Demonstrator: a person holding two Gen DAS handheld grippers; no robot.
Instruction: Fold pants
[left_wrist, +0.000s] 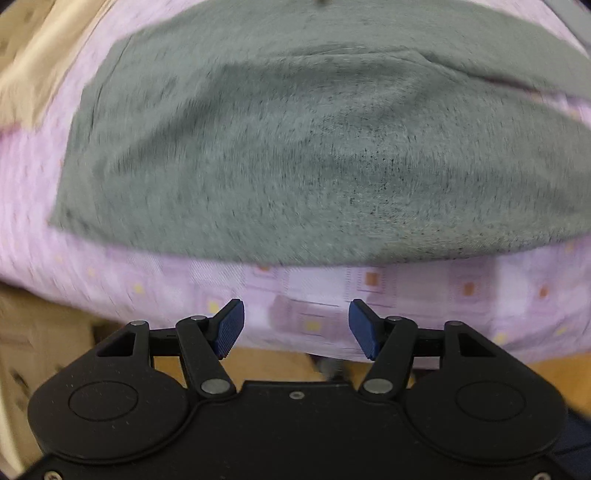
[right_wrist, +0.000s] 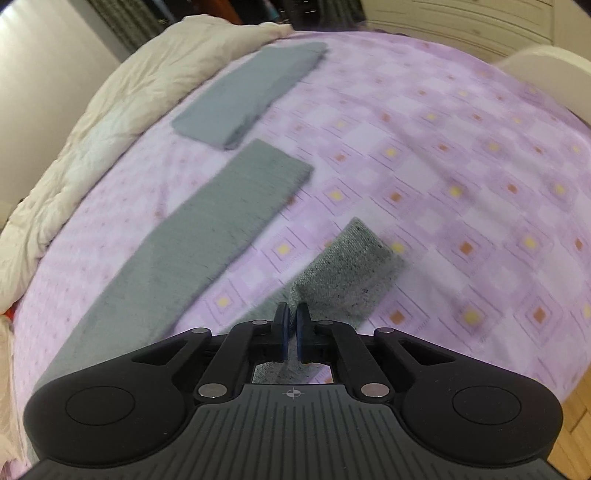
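The grey pants (right_wrist: 207, 236) lie spread on the lilac checked bedsheet (right_wrist: 461, 155) in front of you, one leg stretched flat up the bed and the other leg's end raised off the sheet. Your right gripper (right_wrist: 291, 325) has its blue pads pinched together on that lifted leg, the cloth running down between them and under the gripper body. In the left wrist view the broad grey upper part of the pants (left_wrist: 314, 155) fills the frame, blurred. Your left gripper (left_wrist: 295, 328) hangs above the sheet just beside the near edge of the pants, jaws standing wide with nothing between the pads. Farther up the bed lies a folded grey garment (right_wrist: 255, 92), apart from the pants, beside a crumpled cream duvet (right_wrist: 92, 133).
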